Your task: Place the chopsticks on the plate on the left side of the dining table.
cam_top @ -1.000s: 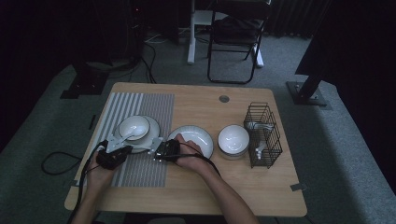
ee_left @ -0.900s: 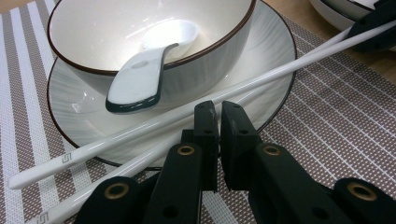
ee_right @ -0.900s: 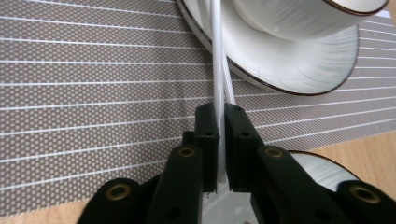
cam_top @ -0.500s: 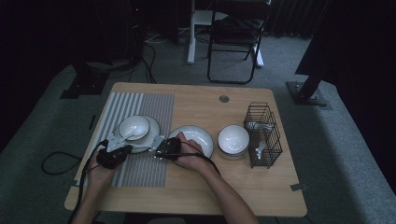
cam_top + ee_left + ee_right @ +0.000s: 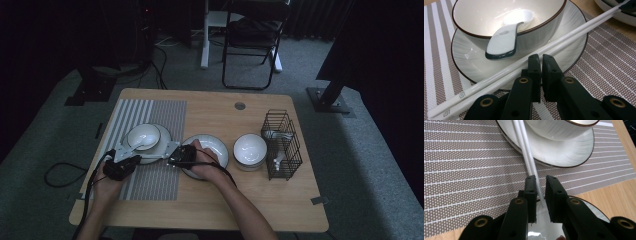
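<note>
On tabletop, dim room: white chopsticks bridged from saucer to plate, a gripper at each end.

Wooden tabletop (image 5: 210,200) stands on grey carpet, folding chair (image 5: 252,42) at 12 o'clock; striped placemat (image 5: 150,182) on its left half, wire rack (image 5: 282,145) at 3 o'clock. Chopsticks (image 5: 529,63) lie across the saucer (image 5: 464,55) under the spoon bowl (image 5: 506,17), running toward the empty plate (image 5: 215,147). Left gripper (image 5: 541,68) low over the mat, clenched with nothing between its jaws, just beside the sticks. Right gripper (image 5: 540,188) straddles the sticks' other end above the plate rim; its jaws have just been opening, the sticks loose in the gap, released. Against a second ago, both hands sit where they were.
</note>
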Tool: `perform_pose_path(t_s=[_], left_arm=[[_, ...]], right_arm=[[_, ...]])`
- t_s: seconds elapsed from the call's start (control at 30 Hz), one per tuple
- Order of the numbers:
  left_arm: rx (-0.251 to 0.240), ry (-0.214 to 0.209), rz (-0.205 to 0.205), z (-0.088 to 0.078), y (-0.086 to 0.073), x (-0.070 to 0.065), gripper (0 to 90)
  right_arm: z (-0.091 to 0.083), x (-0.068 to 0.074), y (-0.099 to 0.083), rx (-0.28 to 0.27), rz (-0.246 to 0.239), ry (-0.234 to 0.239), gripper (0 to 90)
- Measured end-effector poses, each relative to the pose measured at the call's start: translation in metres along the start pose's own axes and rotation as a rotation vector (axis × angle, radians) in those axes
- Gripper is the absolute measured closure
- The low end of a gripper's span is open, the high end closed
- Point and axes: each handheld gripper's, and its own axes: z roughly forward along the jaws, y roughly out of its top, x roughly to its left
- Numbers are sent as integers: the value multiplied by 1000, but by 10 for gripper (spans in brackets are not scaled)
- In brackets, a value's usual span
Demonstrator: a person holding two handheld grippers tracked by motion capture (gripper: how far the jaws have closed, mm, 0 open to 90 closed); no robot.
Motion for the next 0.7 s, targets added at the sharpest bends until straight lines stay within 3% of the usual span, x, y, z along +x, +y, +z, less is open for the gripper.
perform_pose_path(t_s=[0.43, 0.7], left_arm=[[-4, 9, -8, -2, -2, 2, 863], [-3, 13, -7, -2, -2, 2, 862]], right_arm=[[-4, -6, -2, -11, 30, -17, 761], [-5, -8, -3, -13, 36, 1, 802]])
